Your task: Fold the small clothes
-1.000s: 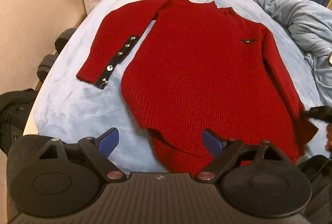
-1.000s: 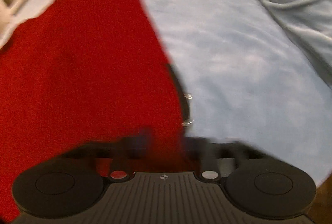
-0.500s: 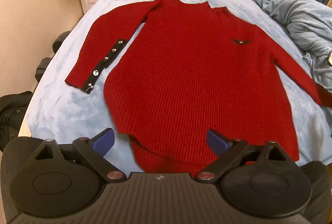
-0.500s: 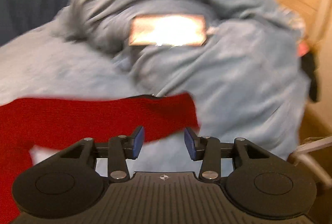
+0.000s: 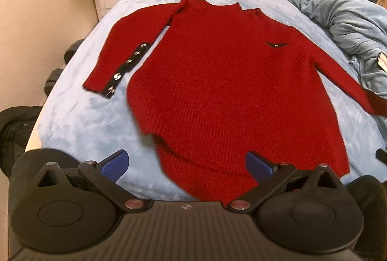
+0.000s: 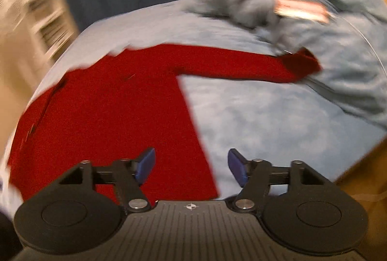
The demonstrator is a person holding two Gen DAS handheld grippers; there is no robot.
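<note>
Lying flat on pale blue bedding (image 5: 92, 120): red knit sweater (image 5: 229, 91), sleeves spread; left gripper (image 5: 187, 164) and right gripper (image 6: 191, 165) both opening, empty

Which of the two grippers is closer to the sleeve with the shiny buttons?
Left. The left gripper, jaws opening and empty, hangs over the red sweater's hem, on the buttoned sleeve's side. The right gripper, also opening and empty, is at the sweater's opposite edge.

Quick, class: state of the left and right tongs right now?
Left tongs: opening wide, empty, above the red sweater.
Right tongs: opening, empty, nothing between the jaws.
</note>
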